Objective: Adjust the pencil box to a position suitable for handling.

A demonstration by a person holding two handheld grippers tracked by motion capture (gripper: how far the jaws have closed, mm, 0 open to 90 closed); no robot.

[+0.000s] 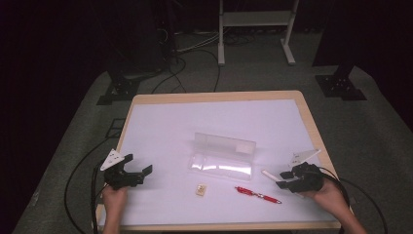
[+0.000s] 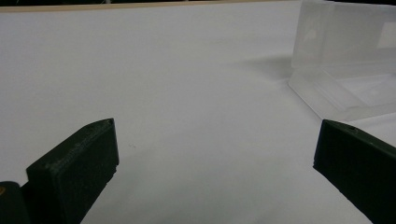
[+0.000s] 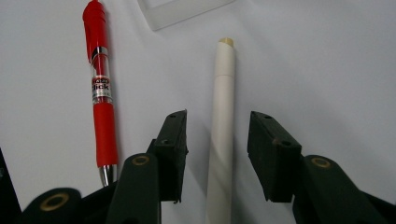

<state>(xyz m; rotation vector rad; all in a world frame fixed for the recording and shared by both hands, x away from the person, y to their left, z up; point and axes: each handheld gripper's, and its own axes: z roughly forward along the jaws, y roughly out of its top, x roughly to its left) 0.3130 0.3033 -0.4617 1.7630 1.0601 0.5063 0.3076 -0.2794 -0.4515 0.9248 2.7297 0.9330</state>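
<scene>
In the right gripper view, the right gripper (image 3: 217,156) sits low in the frame with its two black jaws parted to either side of a white stick (image 3: 223,130), a slim pale pen-like rod that runs from the bottom edge up to a blunt cream tip in the upper middle. A narrow gap shows between each pad and the stick, so the jaws straddle it without pressing on it: released, not yet grasping. To the left of the left-hand jaw lies a red pen (image 3: 100,98), roughly parallel to the stick and apart from it, its metal tip at the lower left and its red end at the upper left. At the top centre a corner of the clear plastic case (image 3: 180,11) enters the frame.

In the high view, the right gripper (image 1: 287,179) is at the lower right of the white table (image 1: 160,122), held by a hand, with the white stick (image 1: 269,175) just at its jaws and the red pen (image 1: 258,194) to its lower left.

The left gripper (image 1: 137,170) is at the lower left of the high view, its jaws standing wide apart over bare table. In the left gripper view they are open with nothing between them, and the clear plastic case (image 2: 345,60) stands open at the upper right. In the high view a small tan block (image 1: 200,189) lies below the case (image 1: 224,156) at the centre.
</scene>
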